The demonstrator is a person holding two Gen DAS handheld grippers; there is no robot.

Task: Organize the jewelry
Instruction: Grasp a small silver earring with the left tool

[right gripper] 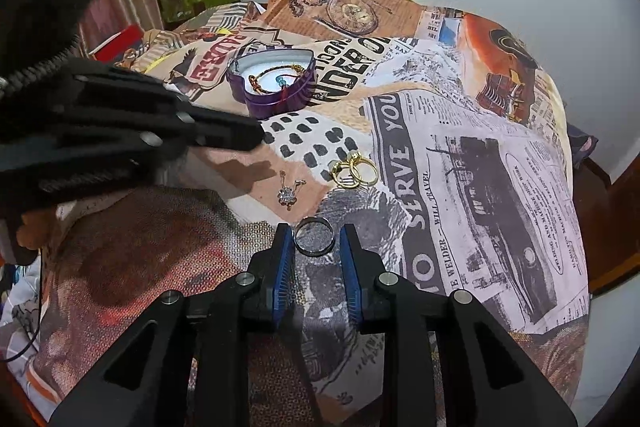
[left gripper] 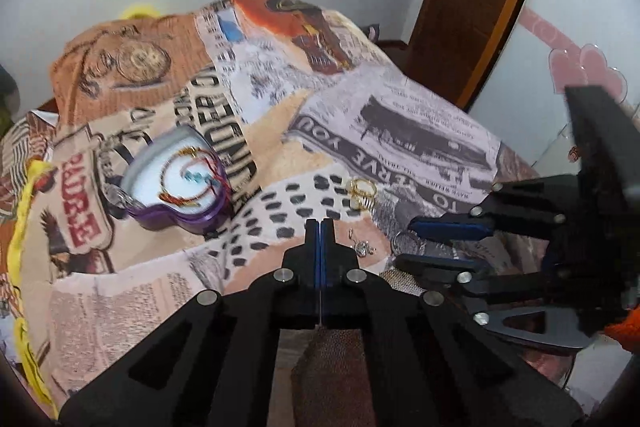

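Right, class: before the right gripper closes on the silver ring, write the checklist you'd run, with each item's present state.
1. Right gripper open: ok.
2. Silver ring between its fingers: ok, nearer the left one.
3. Fingers low enough to catch the ring: cannot tell.
4. Left gripper shut, empty and out of the way: ok.
5. Crystal pendant and gold rings outside the jaws: ok.
6. Heart-shaped tin open to receive it: ok, bracelet already inside.
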